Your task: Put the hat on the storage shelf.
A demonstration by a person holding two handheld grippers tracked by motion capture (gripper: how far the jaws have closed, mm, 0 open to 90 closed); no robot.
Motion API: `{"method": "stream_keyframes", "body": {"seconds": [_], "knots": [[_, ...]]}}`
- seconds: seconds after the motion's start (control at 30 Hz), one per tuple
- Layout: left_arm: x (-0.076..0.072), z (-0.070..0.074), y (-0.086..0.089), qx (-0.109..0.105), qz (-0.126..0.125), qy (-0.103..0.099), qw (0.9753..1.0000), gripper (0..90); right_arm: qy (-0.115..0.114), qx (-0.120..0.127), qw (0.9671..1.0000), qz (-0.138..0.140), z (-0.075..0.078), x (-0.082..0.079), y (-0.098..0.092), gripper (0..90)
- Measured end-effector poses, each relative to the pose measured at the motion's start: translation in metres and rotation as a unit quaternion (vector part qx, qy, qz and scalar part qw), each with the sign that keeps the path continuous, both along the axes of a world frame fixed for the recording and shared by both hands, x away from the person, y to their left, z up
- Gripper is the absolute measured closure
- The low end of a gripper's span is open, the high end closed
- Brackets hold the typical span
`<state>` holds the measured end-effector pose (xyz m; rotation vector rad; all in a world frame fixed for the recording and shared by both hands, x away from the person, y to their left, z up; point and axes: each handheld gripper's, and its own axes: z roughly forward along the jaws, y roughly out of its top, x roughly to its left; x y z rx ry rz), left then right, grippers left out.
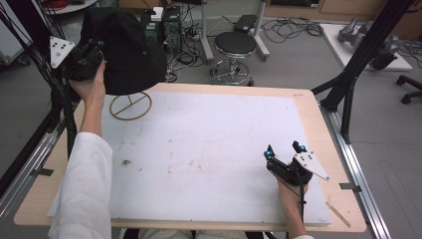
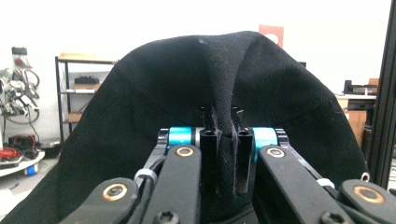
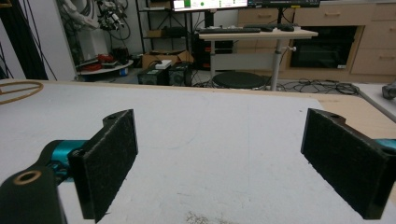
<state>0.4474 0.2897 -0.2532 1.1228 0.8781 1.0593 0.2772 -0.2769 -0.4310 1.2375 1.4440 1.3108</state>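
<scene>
A black fabric hat [image 1: 128, 52] hangs in the air above the table's far left corner, held up by my left gripper [image 1: 94, 57]. In the left gripper view the jaws are pressed together on a fold of the hat [image 2: 219, 88], with my left gripper [image 2: 223, 140] shut on it. Below the hat, a round wooden stand base [image 1: 130, 105] lies on the white mat [image 1: 209, 149]. My right gripper [image 1: 283, 151] rests low near the mat's right front, jaws wide apart; in its own view the right gripper [image 3: 219, 163] has nothing between its pads.
A black stool [image 1: 235, 46] stands just beyond the table's far edge. Black frame posts [image 1: 348, 79] rise at the right, and cables and boxes lie on the floor behind. A small dark speck [image 1: 126, 162] sits on the mat's left side.
</scene>
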Motion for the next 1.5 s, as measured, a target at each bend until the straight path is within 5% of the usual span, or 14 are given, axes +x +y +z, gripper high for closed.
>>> {"method": "stream_keyframes", "body": {"seconds": [0.1, 0.53, 1.27, 1.5], "knots": [[0.005, 0.000, 0.006, -0.018, -0.002, 0.006, 0.9998, 85.6, -0.002, -0.002, 1.0000, 0.000, 0.000, 0.000, -0.001, 10.0], [0.015, -0.018, -0.004, 0.009, 0.001, 0.064, 0.9979, 85.1, -0.001, -0.004, 1.0000, 0.004, -0.001, 0.001, 0.000, 10.1], [0.009, -0.050, 0.002, -0.028, 0.018, 0.073, 0.9968, 83.4, 0.002, -0.001, 1.0000, 0.007, 0.000, 0.001, 0.000, 10.1], [0.009, -0.050, 0.002, -0.036, 0.012, 0.072, 0.9967, 70.5, 0.001, -0.001, 1.0000, 0.007, 0.000, 0.001, 0.000, 10.0]]}}
